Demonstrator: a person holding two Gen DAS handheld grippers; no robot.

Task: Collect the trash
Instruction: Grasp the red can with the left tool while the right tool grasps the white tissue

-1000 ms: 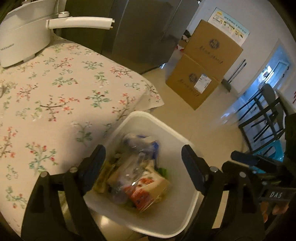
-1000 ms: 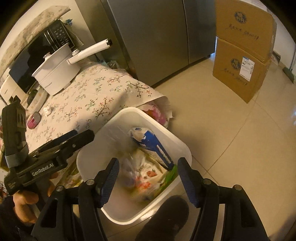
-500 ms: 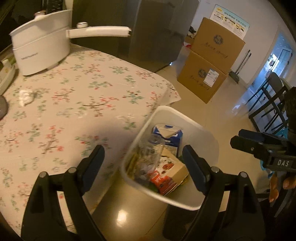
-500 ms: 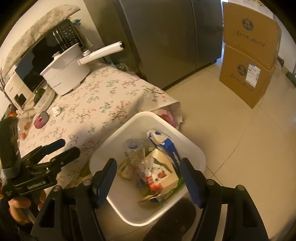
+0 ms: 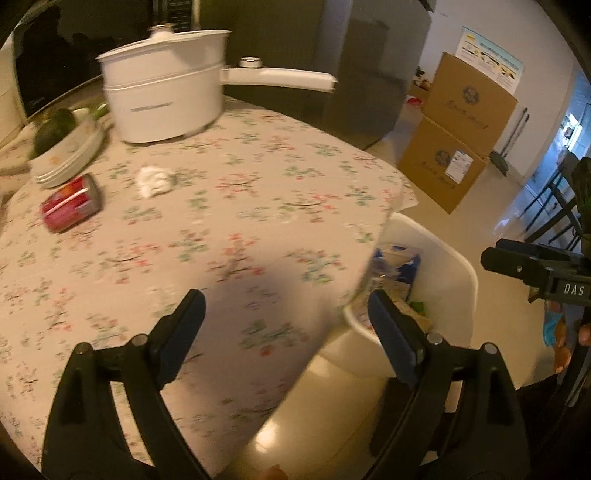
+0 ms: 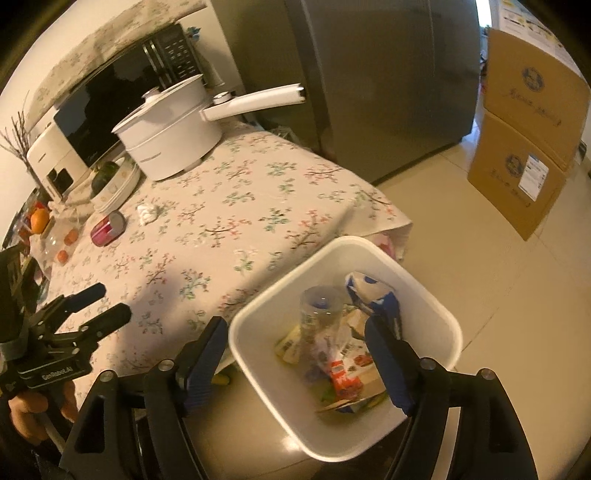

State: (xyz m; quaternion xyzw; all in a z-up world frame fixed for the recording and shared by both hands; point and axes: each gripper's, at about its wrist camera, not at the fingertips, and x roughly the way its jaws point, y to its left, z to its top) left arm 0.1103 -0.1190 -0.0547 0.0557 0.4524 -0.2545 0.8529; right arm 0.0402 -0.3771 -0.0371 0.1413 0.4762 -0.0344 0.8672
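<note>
Both empty tools (image 5: 286, 317) (image 6: 295, 347) widened, leaving bin (image 6: 417, 291).

Both wrist views look steeply down, close — sharing floral table (image 5: 229, 206), white bin (image 6: 417, 291) and pot (image 6: 166, 129).

Standing beside a grey refrigerator (image 6: 369, 81): a desk (image 6: 236, 206) draped in a floral tablecloth. Gleaming under warm light: pale floor tiles (image 6: 491, 266). Stacking against a white wall (image 5: 447, 33) bearing a poster (image 5: 489, 64): two cardboard boxes (image 5: 456, 129). Sitting behind: a microwave (image 6: 122, 92). Showing far right: dark chairs (image 5: 554, 206).
</note>
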